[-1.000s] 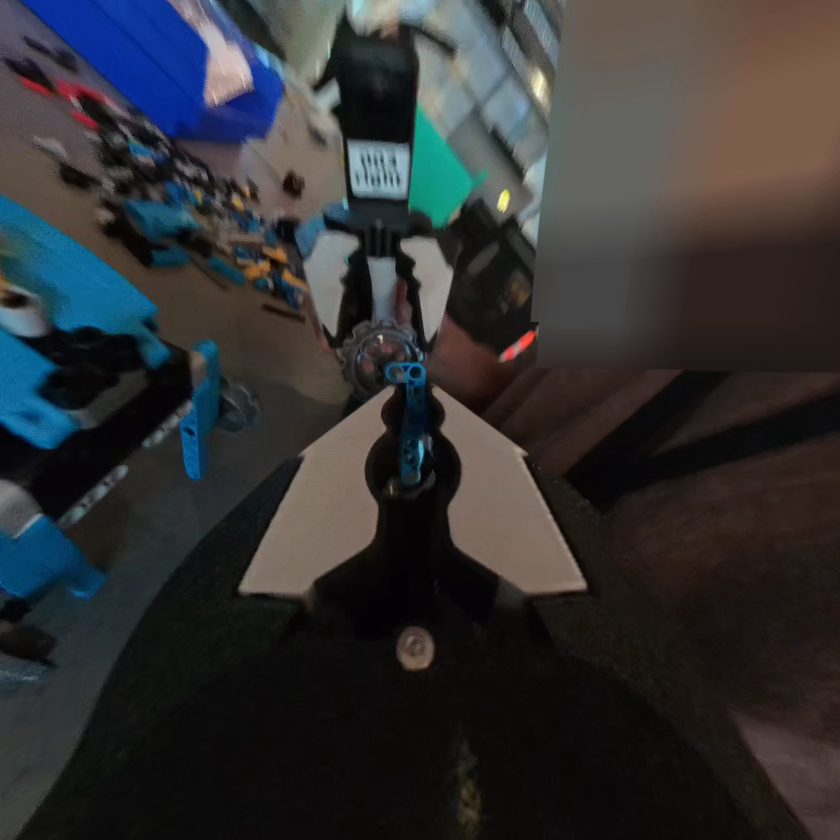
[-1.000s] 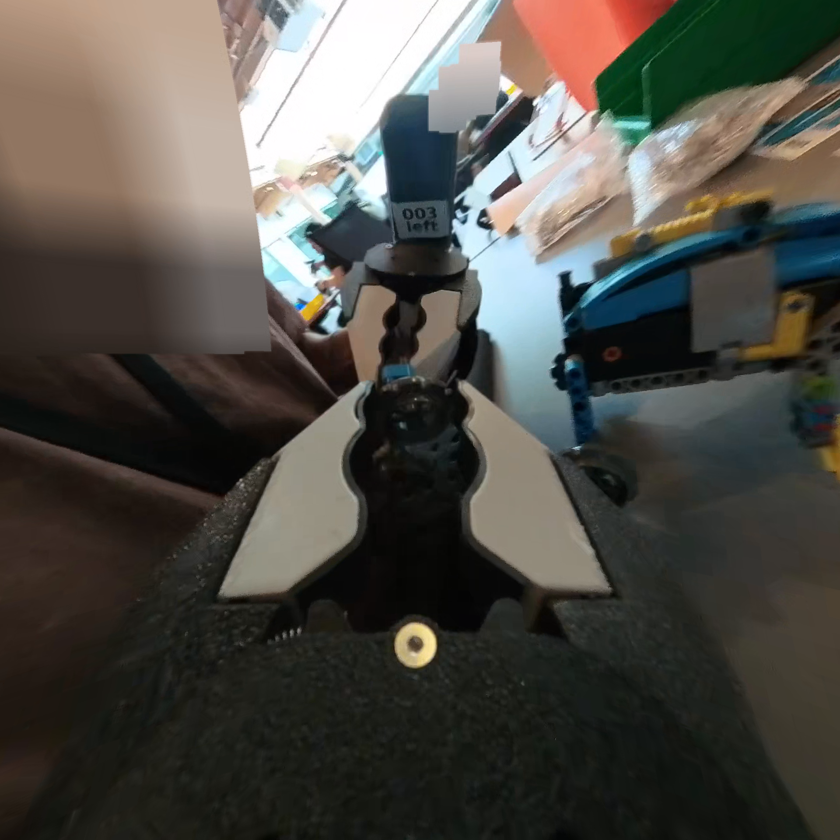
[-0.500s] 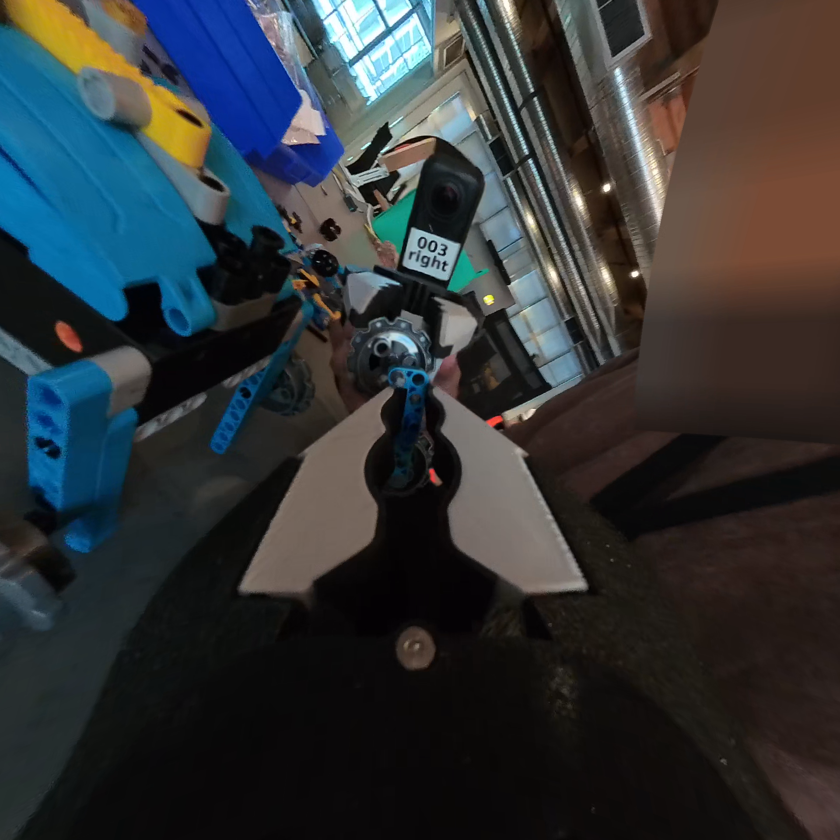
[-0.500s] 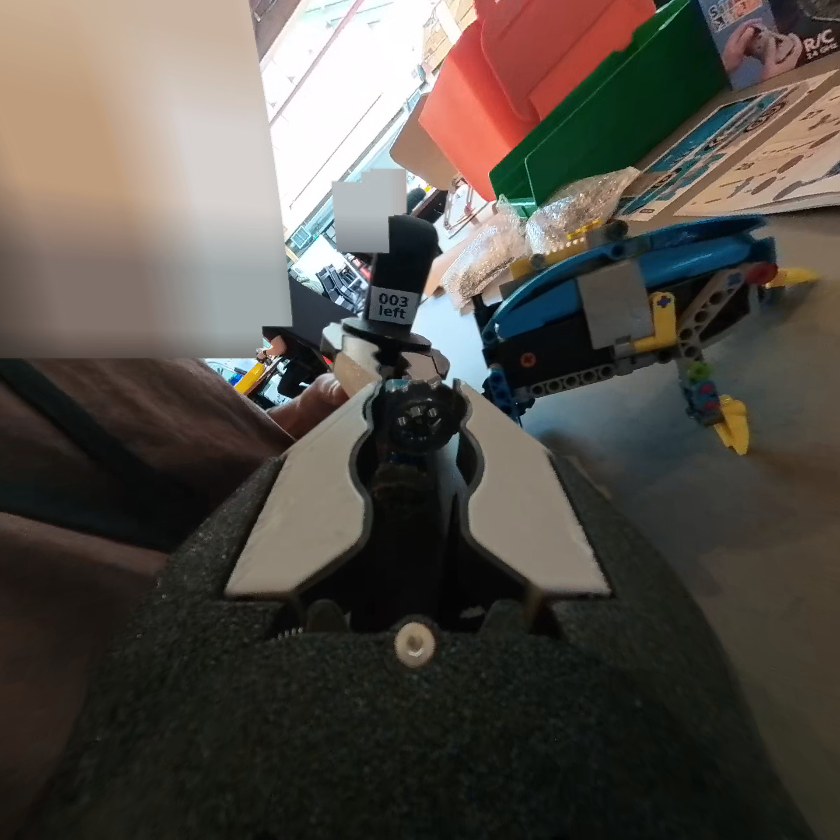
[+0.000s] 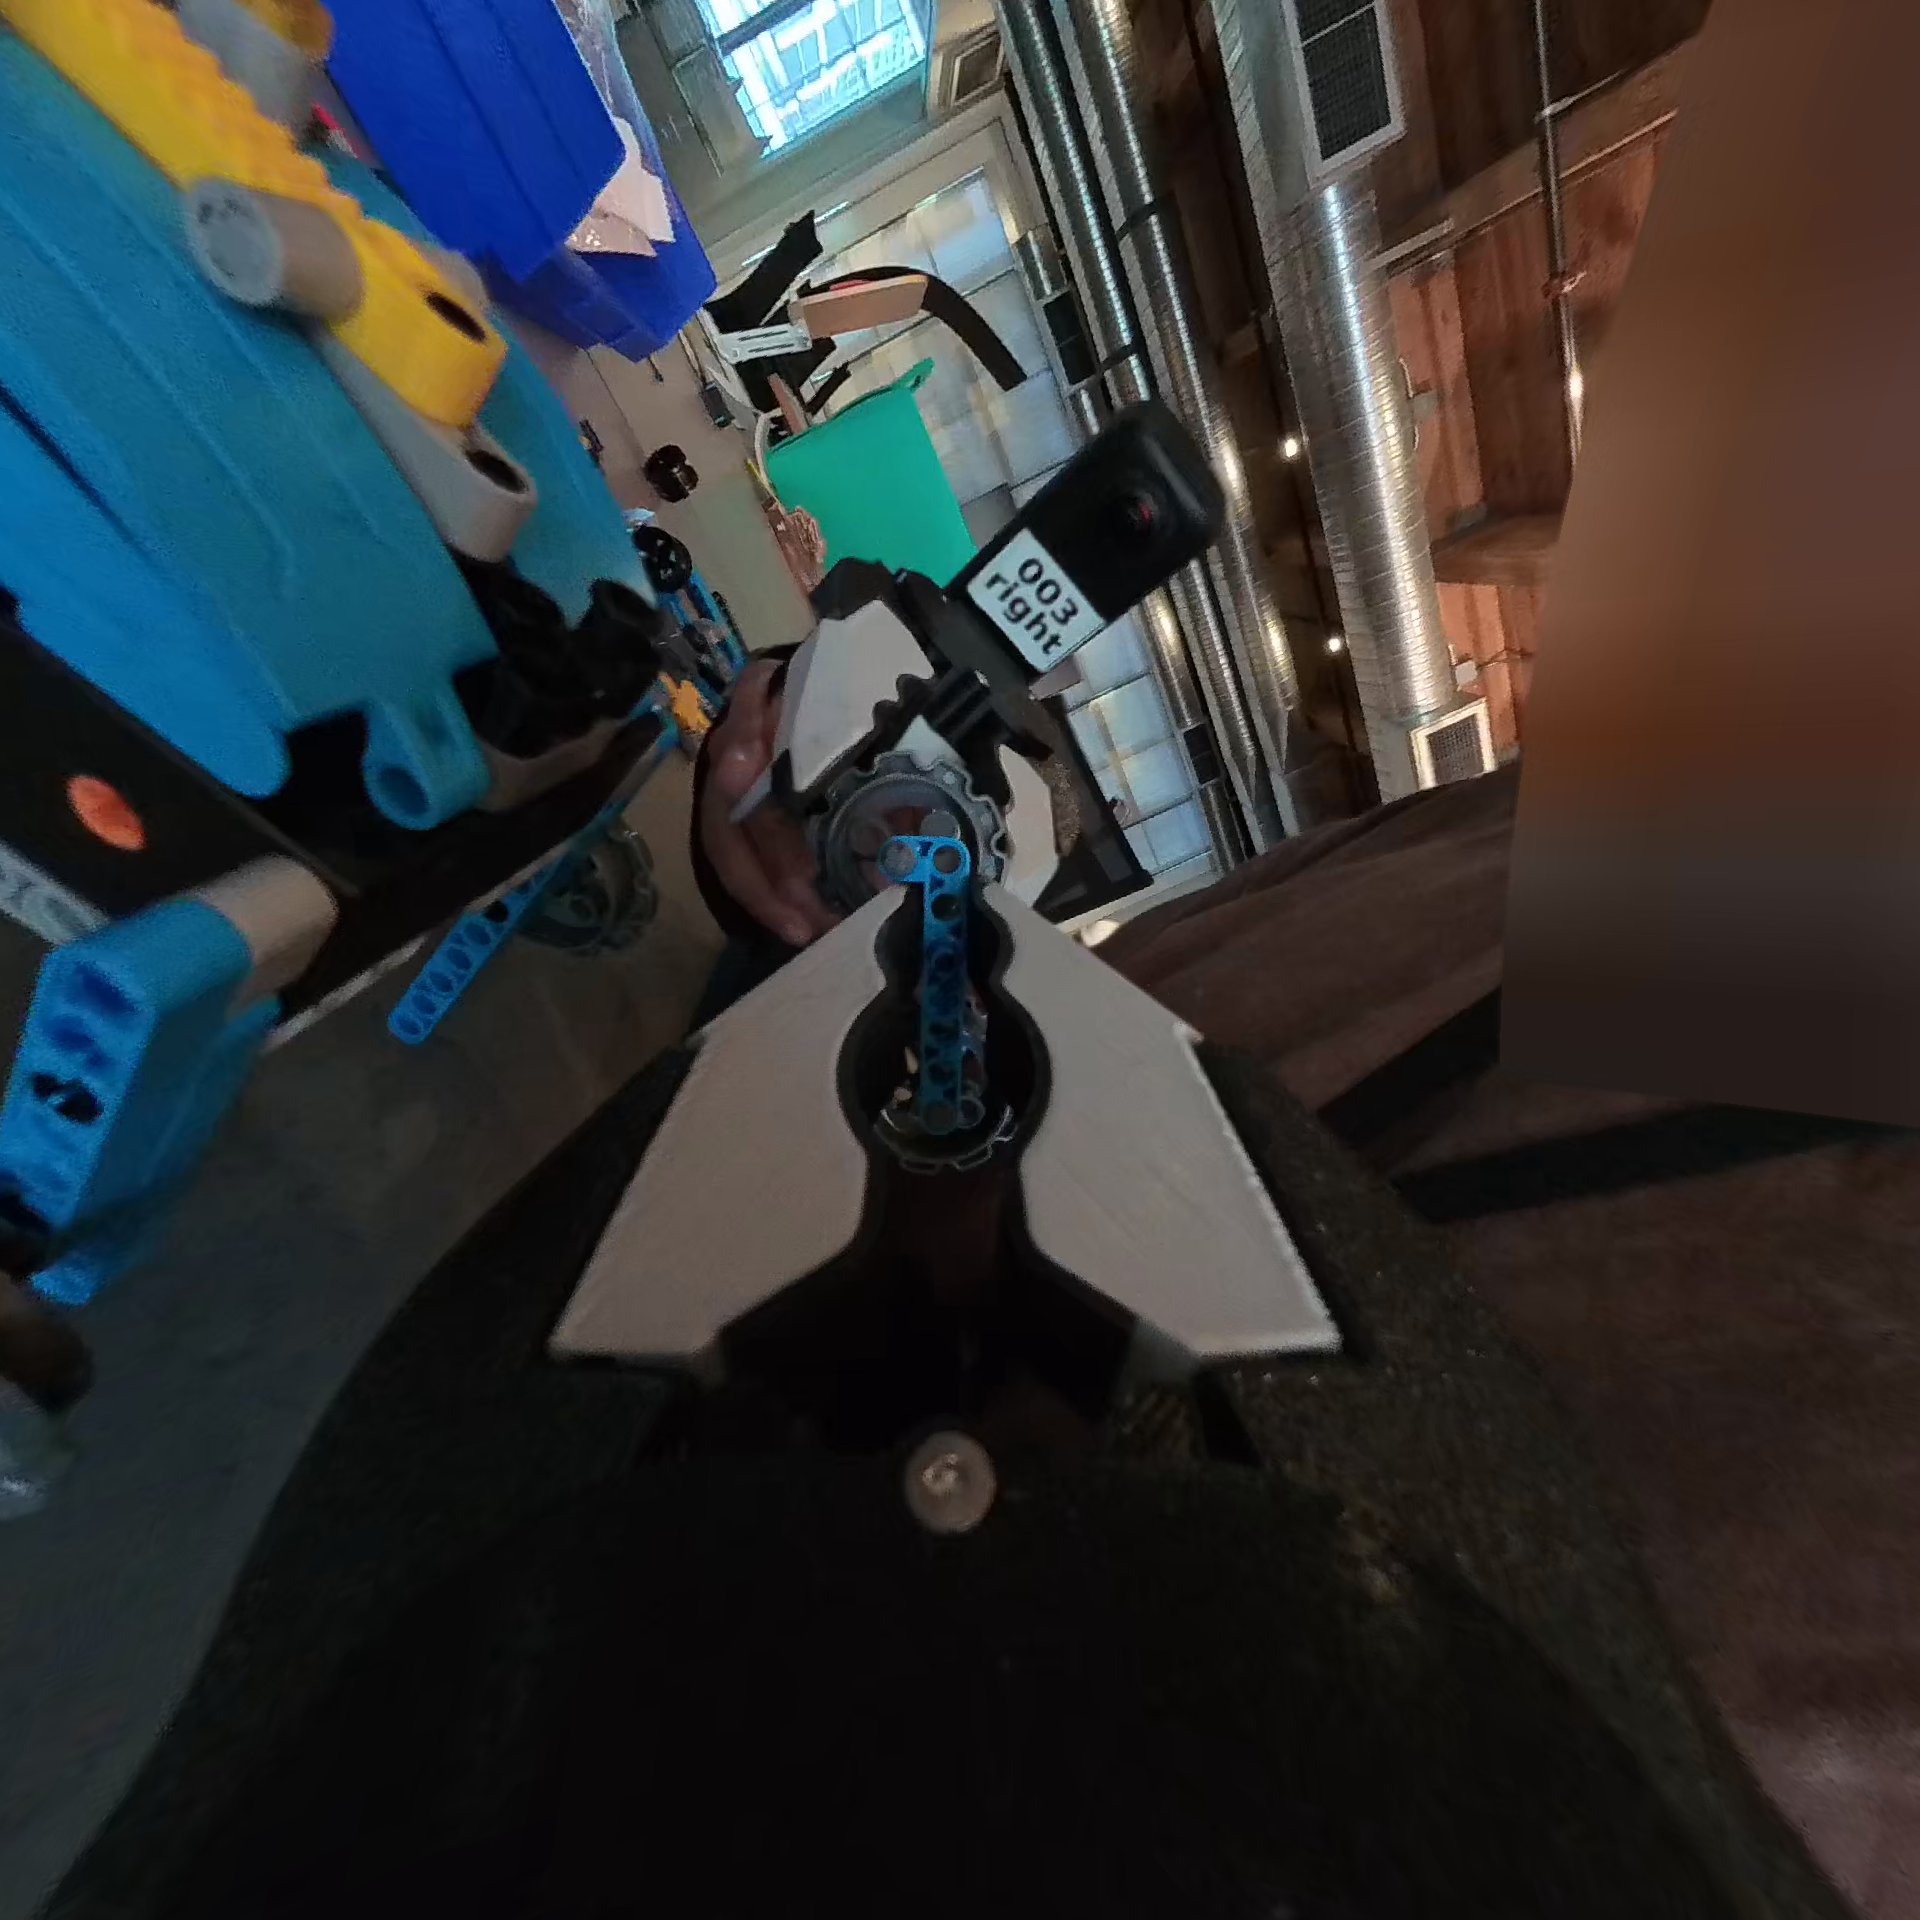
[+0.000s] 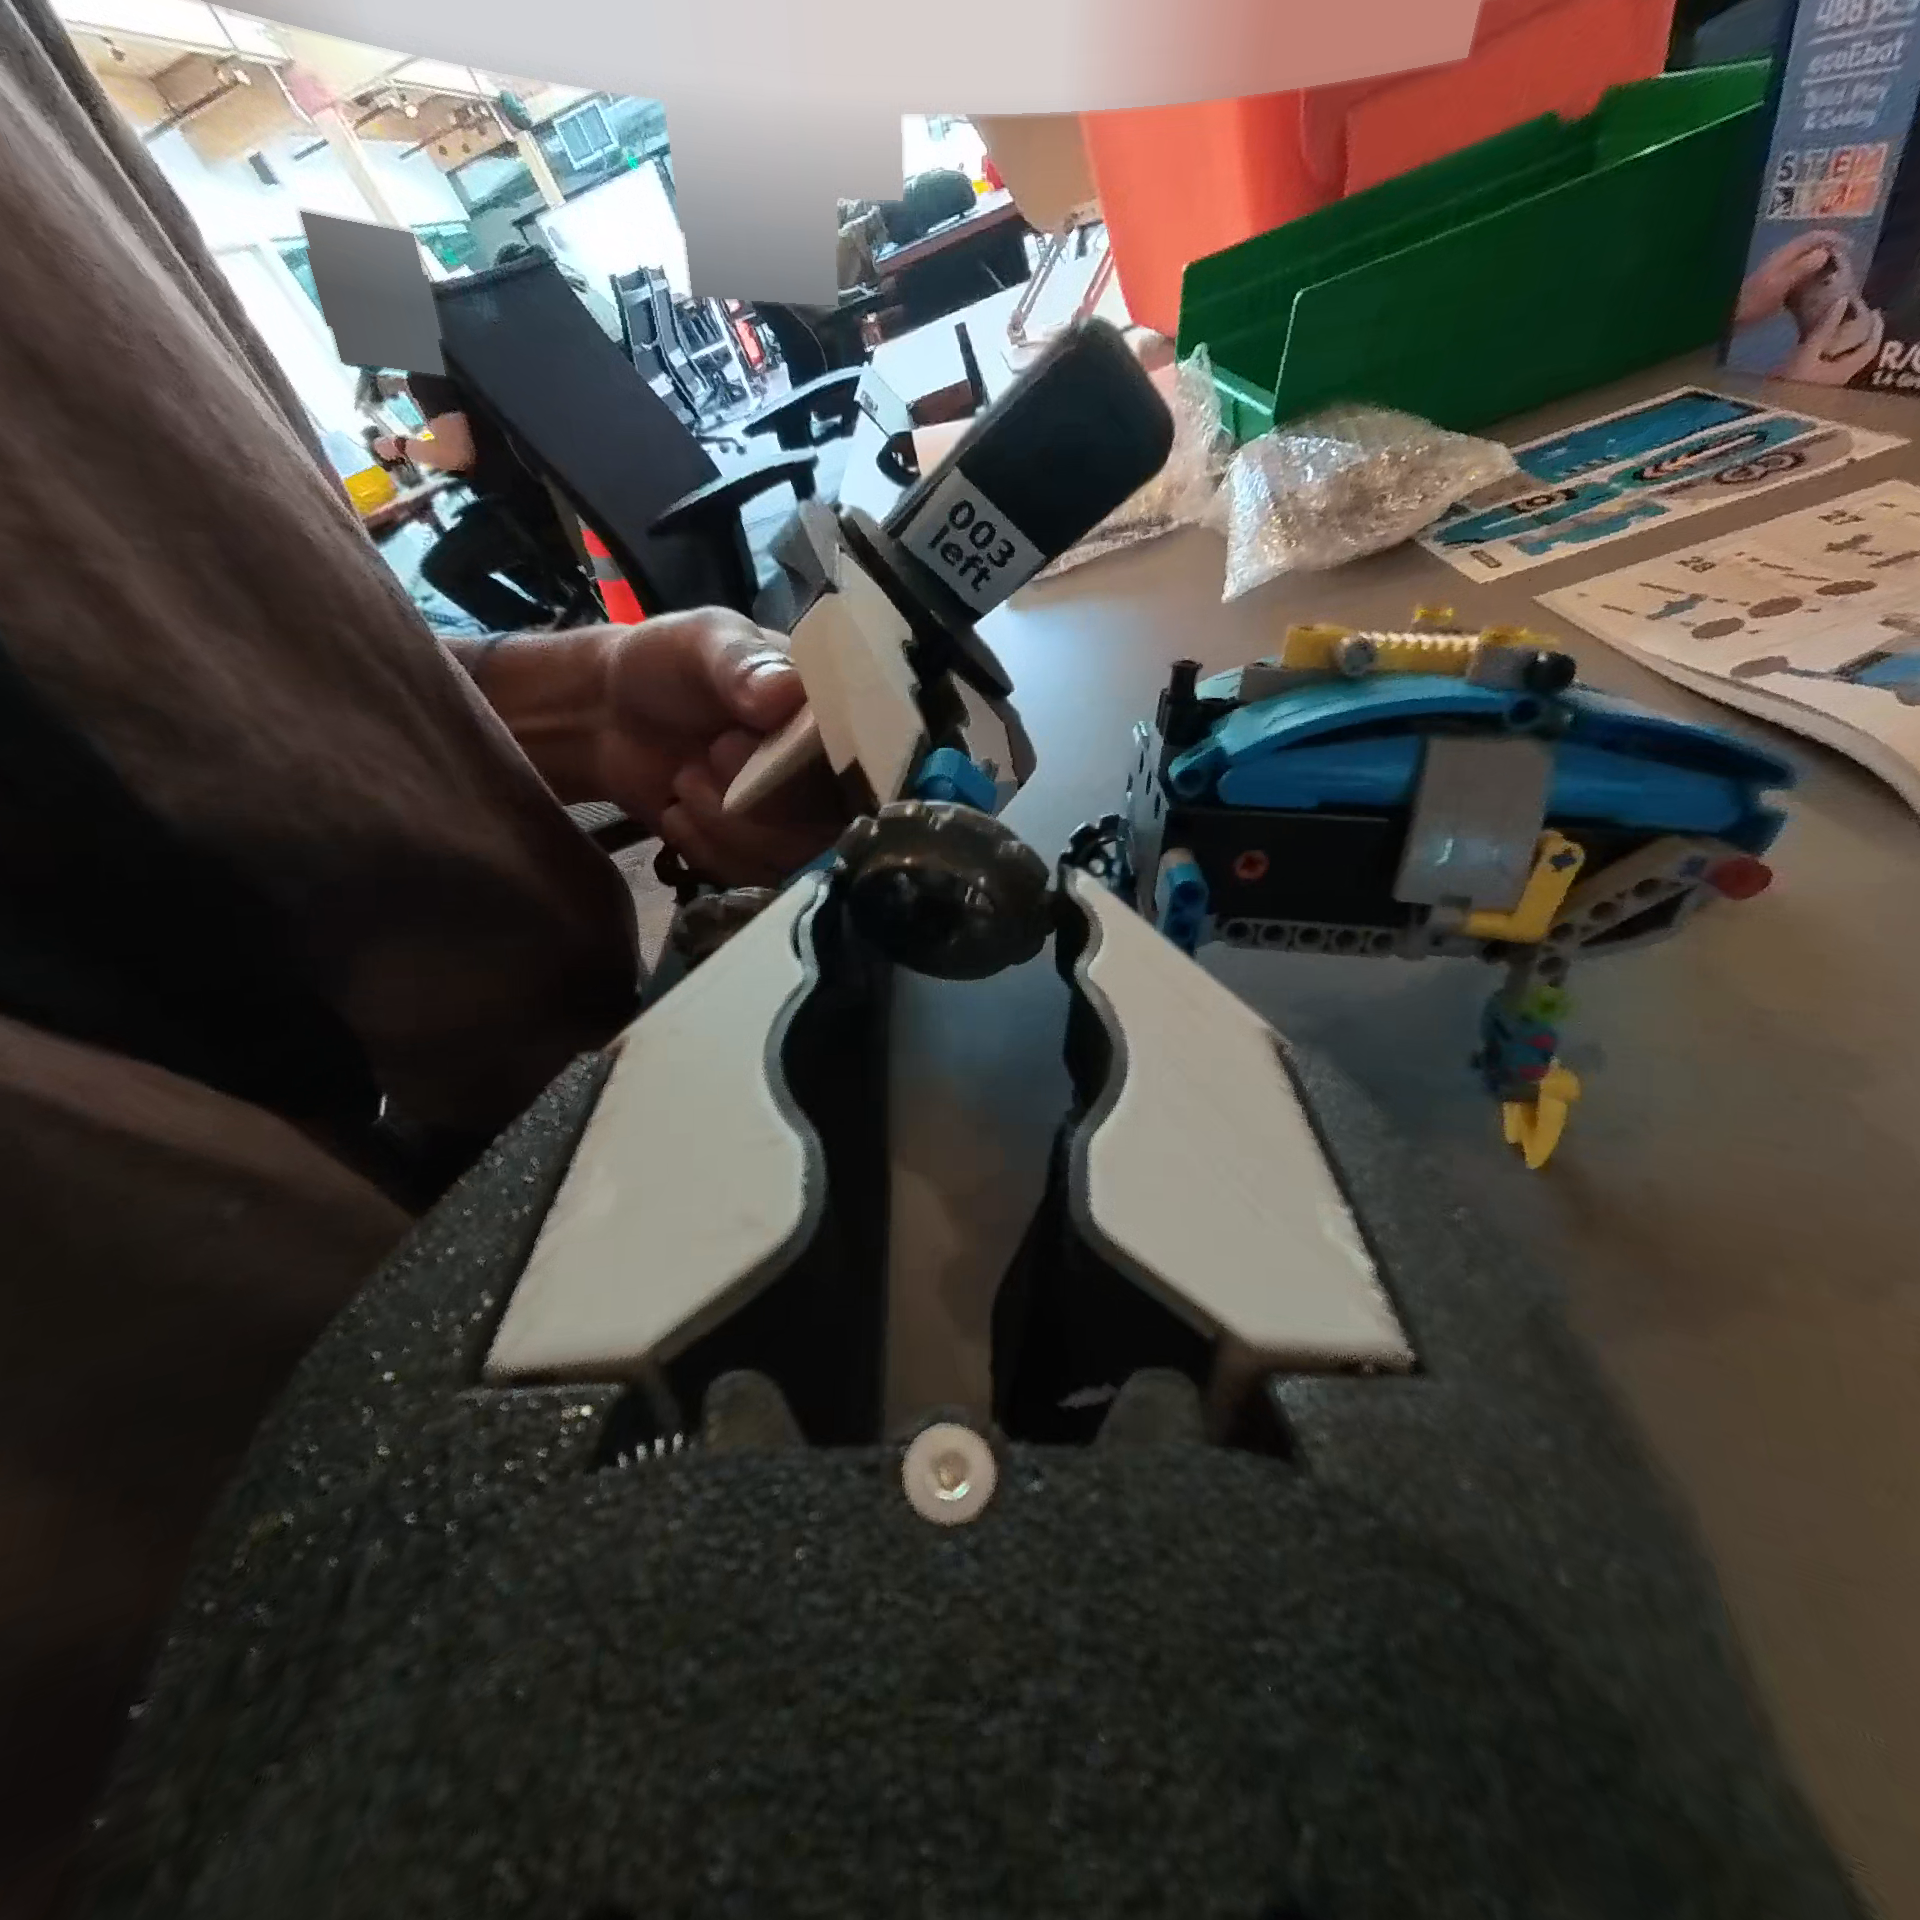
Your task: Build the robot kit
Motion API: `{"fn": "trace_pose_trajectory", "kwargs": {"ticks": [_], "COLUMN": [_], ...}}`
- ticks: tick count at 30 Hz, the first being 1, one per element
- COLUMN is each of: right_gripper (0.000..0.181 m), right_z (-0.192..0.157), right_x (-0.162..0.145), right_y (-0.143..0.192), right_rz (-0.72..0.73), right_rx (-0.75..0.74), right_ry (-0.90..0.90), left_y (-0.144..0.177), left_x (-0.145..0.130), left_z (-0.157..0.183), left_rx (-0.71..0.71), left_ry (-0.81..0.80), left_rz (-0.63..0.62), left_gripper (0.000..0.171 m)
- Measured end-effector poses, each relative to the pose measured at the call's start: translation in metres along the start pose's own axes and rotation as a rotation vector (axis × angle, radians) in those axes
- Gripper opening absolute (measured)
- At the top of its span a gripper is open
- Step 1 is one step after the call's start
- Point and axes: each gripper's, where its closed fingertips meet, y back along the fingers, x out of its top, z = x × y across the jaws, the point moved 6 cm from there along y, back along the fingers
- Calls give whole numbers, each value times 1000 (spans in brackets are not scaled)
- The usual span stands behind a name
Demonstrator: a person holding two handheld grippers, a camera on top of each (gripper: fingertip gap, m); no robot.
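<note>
My left gripper (image 5: 940, 904) is shut on a thin blue perforated beam (image 5: 938, 987) that stands up between its fingers. A dark grey gear (image 5: 914, 826) sits at the beam's far end. In the right wrist view my right gripper (image 6: 945, 894) is open, its jaws spread on either side of that gear (image 6: 945, 920) with small gaps. Beyond it a hand (image 6: 665, 717) holds the left gripper (image 6: 894, 748), with the blue beam (image 6: 951, 779) in it. The right gripper (image 5: 883, 727) shows behind the gear in the left wrist view.
A blue, black and yellow brick-built vehicle (image 6: 1455, 790) stands on the grey table (image 6: 1662, 1195) to the right, and looms close at left in the left wrist view (image 5: 208, 520). Behind it are plastic bags (image 6: 1340, 488), a green bin (image 6: 1455, 281), instruction sheets (image 6: 1766, 613) and a box (image 6: 1829, 187). Left and right tips are no more than a few centimetres apart.
My right gripper's jaws have spread apart from the gear. The left gripper stays shut on the blue beam. Both grippers have tilted and shifted, with the vehicle now nearer in the left view.
</note>
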Motion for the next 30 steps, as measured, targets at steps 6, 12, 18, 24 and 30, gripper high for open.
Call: {"fn": "trace_pose_trajectory", "kwargs": {"ticks": [6, 12, 18, 24, 30], "right_gripper": [41, 41, 41, 40, 41], "right_z": [5, 6, 17, 20, 26], "right_x": [-1, -8, -6, -1, 11], "right_y": [3, 2, 11, 6, 6], "right_rz": [77, 76, 79, -49, -169], "right_rx": [-16, -45, -80, -140, -264], "right_ry": [-108, -152, -191, -125, -88], "left_y": [-2, 2, 0, -16, -16], "left_x": [0, -8, -19, -14, -3], "left_z": [2, 2, 10, 19, 21], "left_rx": [-44, -52, 71, 302, 556], "left_ry": [11, -10, -184, -431, -639], "left_rz": [60, 113, 47, -45, -44], "left_gripper": [24, 38, 49, 64, 60]}}
